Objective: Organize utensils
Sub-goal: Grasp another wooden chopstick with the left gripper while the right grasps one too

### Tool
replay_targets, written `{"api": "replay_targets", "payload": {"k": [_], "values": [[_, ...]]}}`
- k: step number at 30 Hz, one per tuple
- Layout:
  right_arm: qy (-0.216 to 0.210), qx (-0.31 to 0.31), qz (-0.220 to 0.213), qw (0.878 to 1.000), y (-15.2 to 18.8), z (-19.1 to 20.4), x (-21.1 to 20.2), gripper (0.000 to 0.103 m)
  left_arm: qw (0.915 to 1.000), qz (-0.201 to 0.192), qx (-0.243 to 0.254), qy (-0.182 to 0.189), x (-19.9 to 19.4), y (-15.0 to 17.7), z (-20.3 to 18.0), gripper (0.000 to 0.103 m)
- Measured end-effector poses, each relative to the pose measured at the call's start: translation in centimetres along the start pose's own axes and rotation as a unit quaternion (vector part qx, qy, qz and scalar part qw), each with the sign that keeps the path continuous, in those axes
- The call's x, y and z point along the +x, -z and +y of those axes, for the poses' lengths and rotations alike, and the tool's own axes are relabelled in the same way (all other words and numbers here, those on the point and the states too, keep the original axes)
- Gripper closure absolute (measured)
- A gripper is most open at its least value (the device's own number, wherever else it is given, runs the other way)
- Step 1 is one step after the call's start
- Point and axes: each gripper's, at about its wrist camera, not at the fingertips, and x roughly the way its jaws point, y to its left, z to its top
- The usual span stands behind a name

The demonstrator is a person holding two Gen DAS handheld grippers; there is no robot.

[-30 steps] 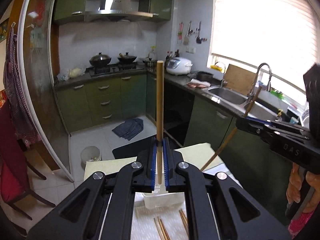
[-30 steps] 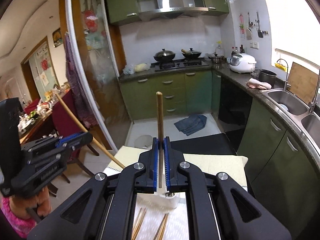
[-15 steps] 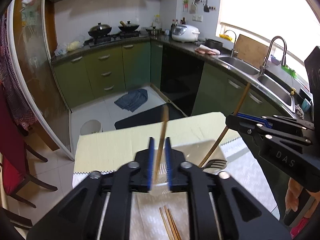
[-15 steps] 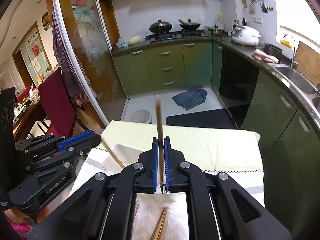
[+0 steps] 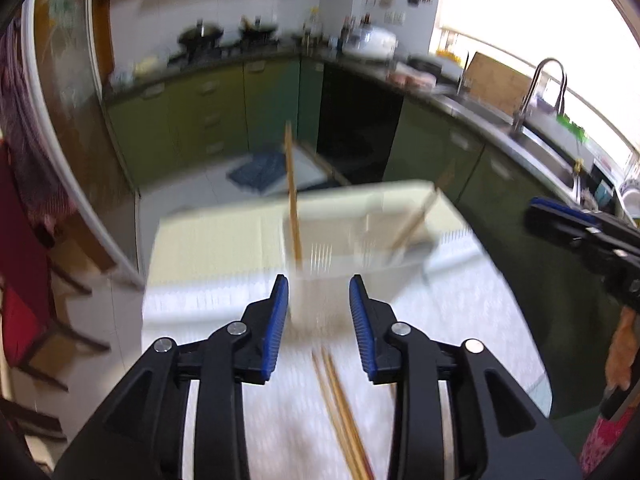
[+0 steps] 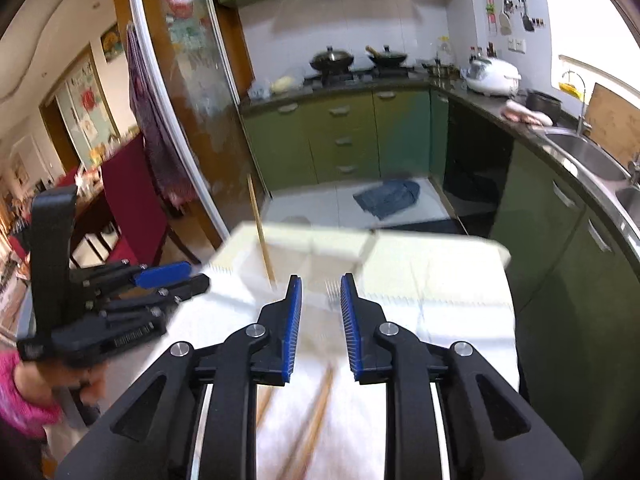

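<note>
Table w/ cloths, bin, loose chopsticks

Table point(image 6: 508, 344) carries a pale yellow cloth point(image 5: 224, 240) at far end and a white cloth point(image 5: 460, 320) nearer. A clear plastic bin point(image 5: 360, 248) sits approx. where the cloths meet; loose chopsticks point(image 5: 340, 400) lie on the white cloth, near side of bin.

Green cabinets point(image 6: 344, 136); tan chopsticks point(image 5: 340, 400); black left gripper point(image 5: 318, 320), blue-lined jaws; dark red chair point(image 6: 132, 196).
</note>
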Motion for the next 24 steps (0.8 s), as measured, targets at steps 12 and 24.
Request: {"api": "replay_targets", "payload": {"k": [12, 24], "values": [[0.032, 0.020, 0.111, 0.993, 10.9, -4.0, 3.2, 0.082, 0.9859, 0.165, -0.018, -0.026, 10.0, 8.4, -0.3, 0.073], [0.024, 0.009, 0.149, 0.988, 12.3, -3.7, 6.4, 0.082, 0.9768, 0.206, -0.035, -0.048, 13.1, 9.5, -0.5, 0.073]]}}
